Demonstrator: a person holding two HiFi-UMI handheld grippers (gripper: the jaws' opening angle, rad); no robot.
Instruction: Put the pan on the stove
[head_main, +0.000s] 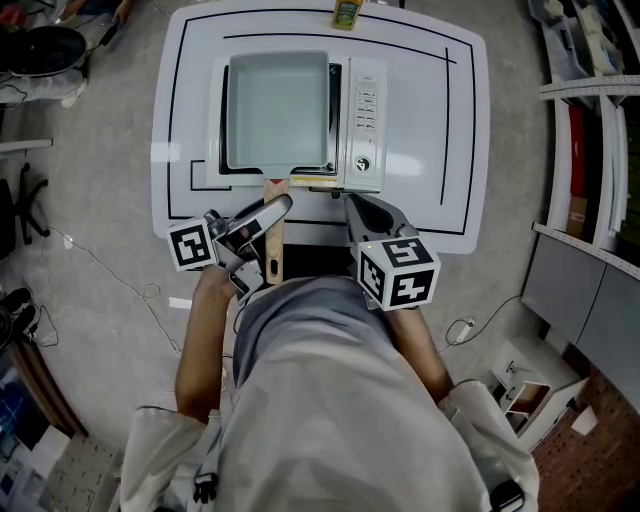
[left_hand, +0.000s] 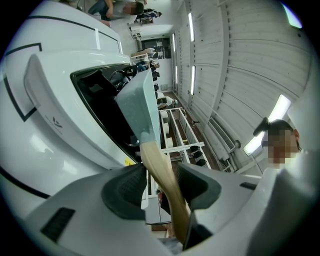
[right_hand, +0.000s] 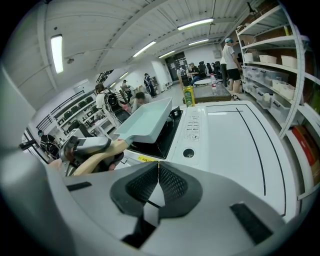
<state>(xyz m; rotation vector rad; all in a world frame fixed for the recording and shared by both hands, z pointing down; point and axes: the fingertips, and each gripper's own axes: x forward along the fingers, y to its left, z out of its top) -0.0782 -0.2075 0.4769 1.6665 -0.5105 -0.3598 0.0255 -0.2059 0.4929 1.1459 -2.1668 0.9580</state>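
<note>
A square pale grey-green pan (head_main: 278, 110) lies over the black top of the white stove (head_main: 365, 110) on the white table (head_main: 440, 130). Its wooden handle (head_main: 273, 240) sticks out toward me over the table's near edge. My left gripper (head_main: 275, 210) is around that handle (left_hand: 160, 170), jaws open, with a slit of room showing beside the right pad. The pan (left_hand: 140, 105) fills the middle of the left gripper view. My right gripper (head_main: 352, 200) is shut on nothing, just right of the handle at the stove's front edge. In the right gripper view, the right gripper (right_hand: 158, 172) faces the stove (right_hand: 192, 130) and pan (right_hand: 145, 122).
A small yellow-green container (head_main: 346, 13) stands at the table's far edge. Shelving (head_main: 590, 150) runs along the right side. A dark pan (head_main: 40, 48) and cables lie on the floor at left. Several people (right_hand: 230, 60) are far back in the room.
</note>
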